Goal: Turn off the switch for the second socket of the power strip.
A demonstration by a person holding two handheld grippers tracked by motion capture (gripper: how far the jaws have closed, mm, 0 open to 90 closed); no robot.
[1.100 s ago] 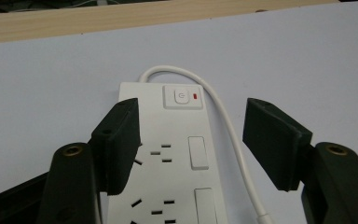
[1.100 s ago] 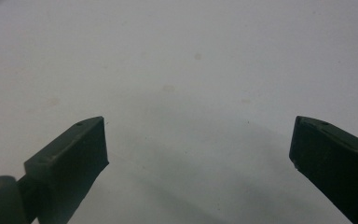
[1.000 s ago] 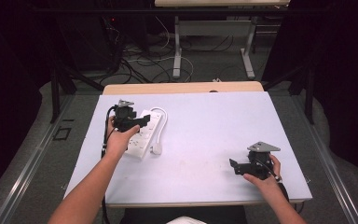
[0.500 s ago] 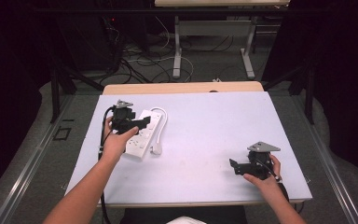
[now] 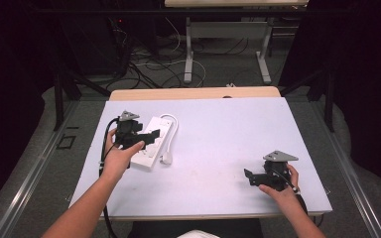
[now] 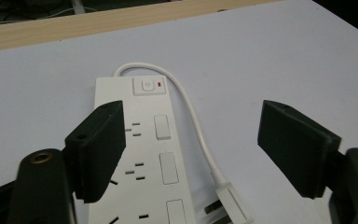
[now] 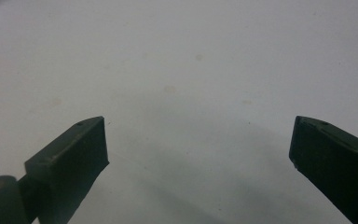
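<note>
High view: left gripper hovers over the white power strip, which lies on the table w/ its short cord looping round to the plug just right of the strip. Jaws apart and just been opening wider; nothing clamped. Right gripper sits low, well apart from the strip, pointing toward the table's middle. Left gripper view: left gripper spread wide, strip directly under & ahead, its left jaw overlapping the strip's socket side, right jaw out past the cord over bare table. Plug lies between the jaws, close in, prongs toward the strip; power button at the strip's far end. Pads press on nothing. Right gripper view: right gripper also apart, empty, bare table ahead & below. Judgement: the step looks like lining up on the plug or cord, approach phase, no grasp yet. Next move prob calls for lowering the left gripper, centring the plug body between the pads, then closing across its flat sides; right gripper may be needed to steady the strip so it doesn't slide when the plug goes toward a socket.
</note>
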